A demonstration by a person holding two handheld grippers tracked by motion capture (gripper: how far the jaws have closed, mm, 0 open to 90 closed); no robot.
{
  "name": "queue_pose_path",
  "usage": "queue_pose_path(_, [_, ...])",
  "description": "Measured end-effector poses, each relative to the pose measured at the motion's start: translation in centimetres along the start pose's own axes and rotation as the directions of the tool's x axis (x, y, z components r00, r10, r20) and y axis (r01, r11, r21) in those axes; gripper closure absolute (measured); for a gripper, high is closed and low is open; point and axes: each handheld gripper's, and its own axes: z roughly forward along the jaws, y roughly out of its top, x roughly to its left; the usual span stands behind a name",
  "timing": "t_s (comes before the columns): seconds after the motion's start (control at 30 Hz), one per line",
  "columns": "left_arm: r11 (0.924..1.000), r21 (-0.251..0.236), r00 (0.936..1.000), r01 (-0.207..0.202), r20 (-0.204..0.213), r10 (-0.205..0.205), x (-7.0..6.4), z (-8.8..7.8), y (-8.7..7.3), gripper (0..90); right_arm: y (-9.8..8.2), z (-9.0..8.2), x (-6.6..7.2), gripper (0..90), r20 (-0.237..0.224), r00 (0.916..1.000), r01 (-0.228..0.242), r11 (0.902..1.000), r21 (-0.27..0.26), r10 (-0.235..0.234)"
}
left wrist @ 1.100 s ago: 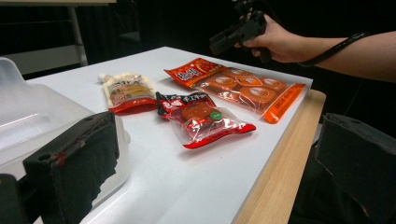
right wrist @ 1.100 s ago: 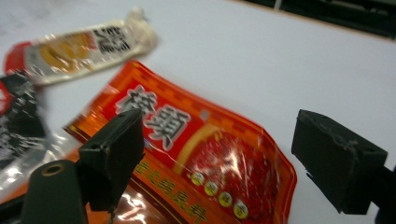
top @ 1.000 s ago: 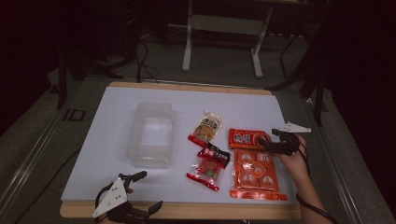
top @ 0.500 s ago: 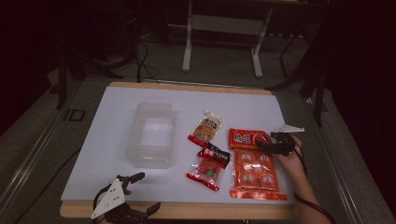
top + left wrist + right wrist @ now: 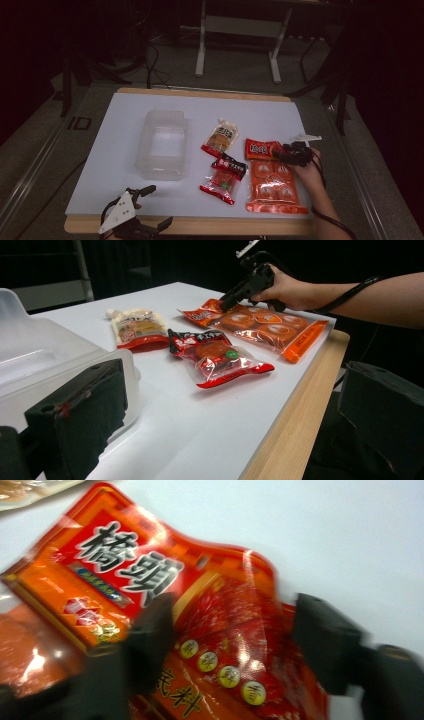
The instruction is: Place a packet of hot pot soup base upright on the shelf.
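A small orange-red snack packet (image 5: 259, 148) (image 5: 125, 570) lies on the white table (image 5: 125, 195), above a large orange packet (image 5: 272, 187). My right gripper (image 5: 279, 153) (image 5: 235, 635) points at the small packet. Its jaws have just been closing, and the packet buckles up between them, one jaw on its printed face and the other at its edge. My left gripper (image 5: 159, 206) (image 5: 230, 440) rests at the table's near left edge, open and holding nothing. The left gripper view also shows the right gripper (image 5: 229, 301) on the small packet (image 5: 200, 315).
A clear plastic container (image 5: 162, 145) stands left of centre, close to my left gripper. A yellow-orange pouch (image 5: 220, 137) and a red-and-black packet (image 5: 224, 179) lie between the container and the orange packets. The wooden table edge (image 5: 210, 226) runs along the front.
The right gripper has sunk a little onto the small orange packet and its jaws have narrowed around it. The left gripper has stayed put.
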Motion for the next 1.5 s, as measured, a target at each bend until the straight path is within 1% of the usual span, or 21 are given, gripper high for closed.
queue_pose_path(0.03, [1.0,0.0,1.0,-0.001,0.002,0.001,0.0,0.0,0.0,0.0,0.0,0.0,0.1,48.7,0.003,1.0,-0.008,1.0,0.003,0.008])
queue_pose_path(0.13, [1.0,0.0,1.0,-0.001,0.001,0.001,-0.1,0.0,0.0,0.0,0.2,-0.1,0.5,60.9,0.018,0.9998,-0.007,0.9999,0.012,0.007])
queue_pose_path(0.2, [1.0,0.001,1.0,-0.001,0.0,0.001,0.0,0.0,0.0,0.0,0.3,0.0,0.8,67.9,0.024,0.9997,0.002,0.9999,0.011,-0.002])
queue_pose_path(0.3, [1.0,0.003,1.0,-0.001,0.0,0.001,0.0,0.0,0.0,0.0,0.4,-0.1,0.9,80.8,0.018,0.9998,-0.002,0.9999,0.017,0.001])
queue_pose_path(0.37, [1.0,0.003,1.0,-0.001,0.001,0.001,0.0,0.0,0.0,0.0,0.5,-0.2,0.9,84.2,0.005,0.9998,-0.017,0.9996,0.023,0.017])
queue_pose_path(0.43, [1.0,0.003,1.0,-0.002,0.001,0.002,0.0,0.1,0.0,0.0,0.6,-0.3,1.0,85.5,0.01,0.9999,-0.006,0.9995,0.032,0.006])
queue_pose_path(0.5, [1.0,0.003,1.0,-0.003,-0.004,0.003,0.0,0.0,0.0,0.0,0.8,-0.4,0.9,86.6,-0.001,0.9994,-0.035,0.9988,0.035,0.035])
queue_pose_path(0.53, [1.0,0.002,1.0,-0.002,-0.002,0.002,0.0,0.0,0.1,0.0,0.9,-0.5,0.9,87.3,0.001,0.9995,-0.03,0.9989,0.037,0.03])
queue_pose_path(0.6, [1.0,0.0,1.0,0.002,-0.004,-0.002,0.0,-0.1,0.1,0.0,1.1,-0.9,1.0,88.2,-0.009,0.9987,-0.049,0.9985,0.024,0.049])
queue_pose_path(0.67, [1.0,0.001,1.0,0.004,-0.004,-0.004,0.1,0.0,0.1,0.0,1.4,-1.3,1.0,88.7,-0.012,0.9987,-0.05,0.9986,0.015,0.05])
queue_pose_path(0.77, [1.0,0.003,1.0,0.002,-0.003,-0.002,0.0,0.0,0.1,0.0,1.8,-1.9,1.2,88.8,-0.009,0.9993,-0.036,0.9993,0.007,0.036])
queue_pose_path(0.83, [1.0,0.003,1.0,0.001,-0.003,-0.001,0.0,0.0,0.1,0.0,1.9,-2.1,1.3,88.8,-0.008,0.9993,-0.036,0.9993,0.003,0.036])
queue_pose_path(0.87, [1.0,0.002,1.0,0.001,-0.005,-0.001,0.0,0.0,0.1,0.0,2.0,-2.5,1.4,88.9,0.0,0.9997,-0.023,0.9997,-0.005,0.023])
queue_pose_path(1.0, [1.0,0.002,1.0,0.006,-0.006,-0.006,0.1,0.0,0.1,0.0,2.2,-3.3,1.5,89.0,-0.004,0.9995,-0.032,0.9991,-0.027,0.031])
queue_pose_path(1.13, [1.0,0.002,1.0,0.009,-0.004,-0.009,0.1,0.1,0.1,0.0,2.5,-4.2,1.8,89.1,0.003,0.9999,-0.014,0.9989,-0.046,0.014])
queue_pose_path(1.27, [0.9999,0.002,0.9999,0.01,-0.004,-0.01,0.1,0.1,0.0,0.0,2.9,-5.3,2.3,89.2,0.01,0.9999,-0.002,0.9967,-0.081,0.003])
queue_pose_path(1.4, [0.9999,0.003,0.9999,0.014,-0.002,-0.014,0.1,0.2,0.0,0.0,3.4,-6.5,2.9,89.1,0.019,0.9996,0.022,0.9932,-0.114,-0.02])
queue_pose_path(1.43, [0.9999,0.003,0.9999,0.014,-0.002,-0.014,0.1,0.2,0.0,0.0,3.4,-6.5,2.9,89.1,0.019,0.9996,0.022,0.9932,-0.114,-0.02])
queue_pose_path(1.5, [0.9999,0.002,0.9999,0.016,-0.003,-0.016,0.1,0.2,0.0,0.0,3.6,-7.2,3.0,89.0,0.009,0.9998,0.02,0.9911,-0.132,-0.019])
